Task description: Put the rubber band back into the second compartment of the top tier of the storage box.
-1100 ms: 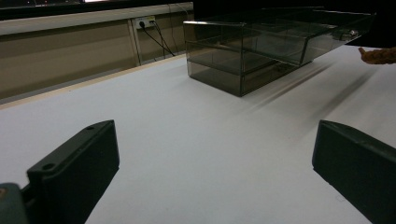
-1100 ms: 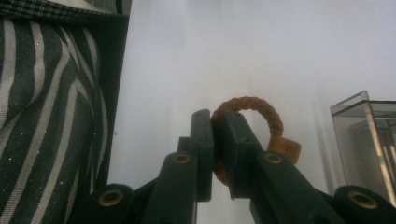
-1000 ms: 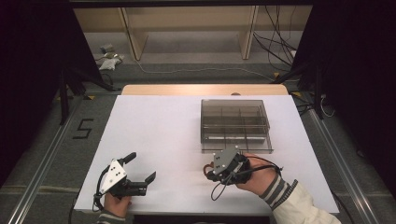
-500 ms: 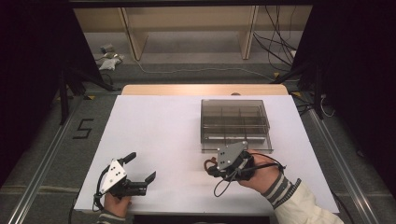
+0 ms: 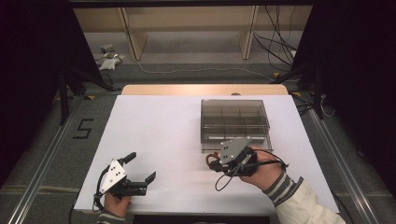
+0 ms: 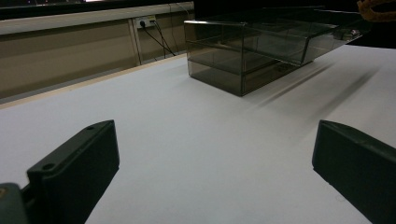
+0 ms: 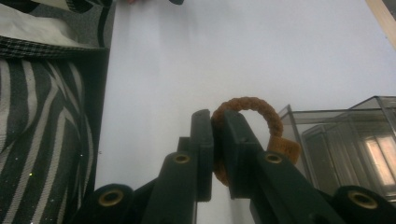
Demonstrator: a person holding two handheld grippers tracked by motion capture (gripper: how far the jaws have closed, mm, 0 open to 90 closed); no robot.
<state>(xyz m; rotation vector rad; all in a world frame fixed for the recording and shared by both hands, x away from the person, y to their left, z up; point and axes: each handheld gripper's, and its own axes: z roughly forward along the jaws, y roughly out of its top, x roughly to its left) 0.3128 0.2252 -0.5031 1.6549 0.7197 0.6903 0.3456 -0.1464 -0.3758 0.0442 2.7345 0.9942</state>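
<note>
A: Status at that frame: a brown braided ring (image 7: 252, 122) was pinched between the jaws of the right gripper (image 5: 214, 162), at the near left corner of the clear box (image 5: 235, 122). Step in hand was judged to be the carry toward that box.

B: Grip confirmed?

A: Yes. In the right gripper view the jaws were clamped nearly together on one side of the ring, with the rest of the loop arched out above the tips. Ring was lifted off the white table (image 5: 163, 135), not rested on it as far as could be seen.

B: Box state?

A: A smoked clear organiser with dividers, set on the right half of the table. A drawer or tray appeared to be pulled out toward the gripper, seen from the left gripper view (image 6: 261, 44); which compartment was meant could not be told.

B: Left side?

A: Left gripper (image 5: 140, 175) was held low at the near left of the table, jaws spread wide, nothing between them, well apart from the box.

B: Next move?

A: Ring would likely need to be brought over an open compartment and lowered clear of the wall before release. Loop is floppy, so a snag on a divider edge was considered the main risk.
</note>
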